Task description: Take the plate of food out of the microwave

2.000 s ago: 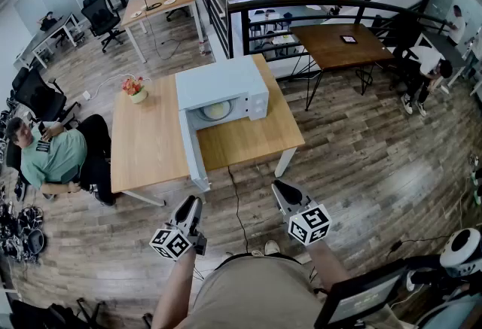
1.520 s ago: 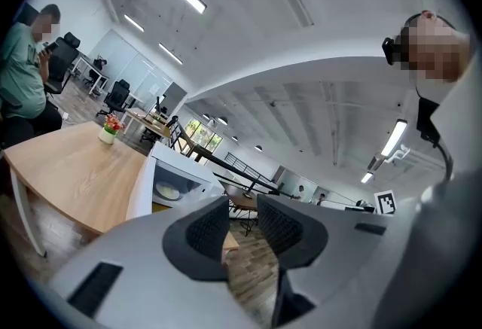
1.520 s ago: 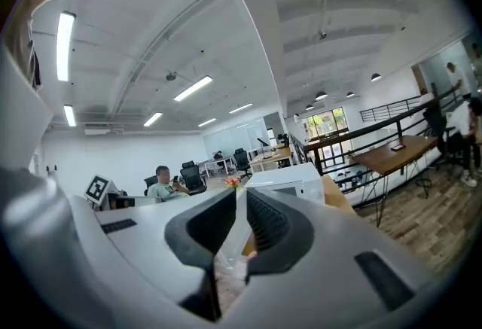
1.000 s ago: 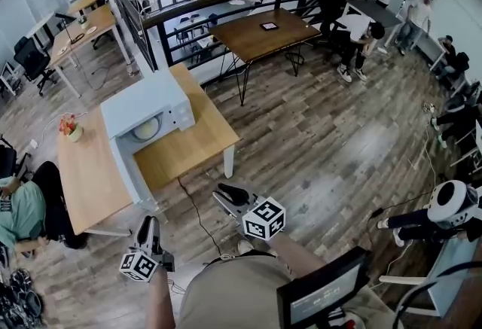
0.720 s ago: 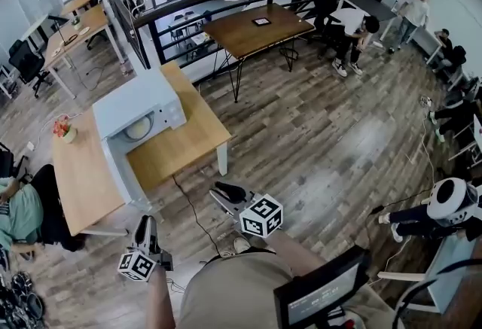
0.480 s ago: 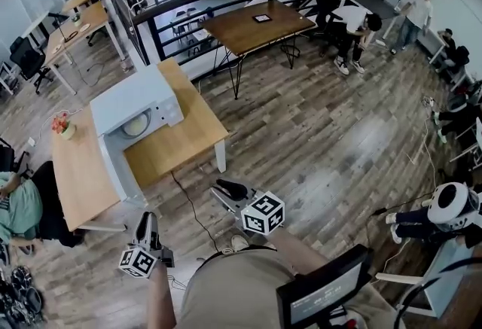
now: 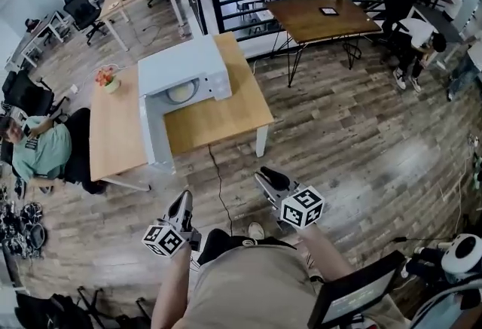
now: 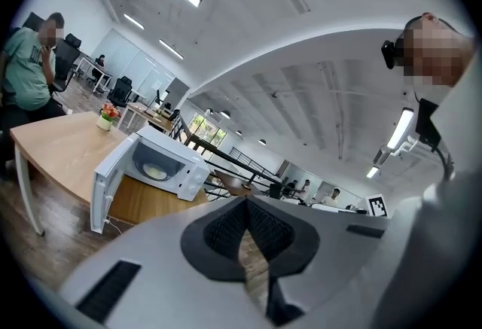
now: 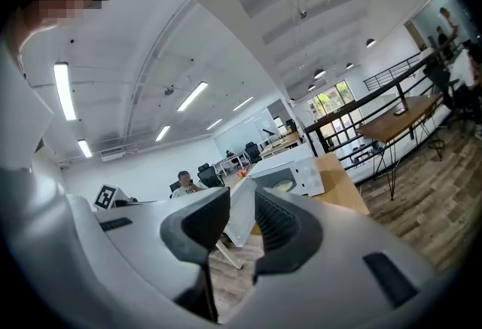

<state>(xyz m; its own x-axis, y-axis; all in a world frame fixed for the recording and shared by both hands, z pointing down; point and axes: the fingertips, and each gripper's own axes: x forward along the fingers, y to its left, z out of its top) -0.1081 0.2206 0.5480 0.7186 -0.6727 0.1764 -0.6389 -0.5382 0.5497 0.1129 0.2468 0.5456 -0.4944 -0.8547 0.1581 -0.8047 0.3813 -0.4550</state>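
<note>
Plate [image 7: 181, 92] sits inside the open microwave [image 7: 184, 64], well ahead of both claws. Left claw [image 7: 183, 201] is in line with the microwave opening, just closed, empty. Right claw [image 7: 267, 178] is off to the microwave's right, slightly parted, empty.

We list one microwave [image 7: 197, 68]: white, box-shaped, upright on a wooden surface [image 7: 226, 120]. Its door [image 7: 154, 132] is swung fully open, reaching toward the surface's near edge. We list one plate of food [image 7: 181, 92]: round, pale, yellowish contents, lying flat inside the open cavity.
</note>
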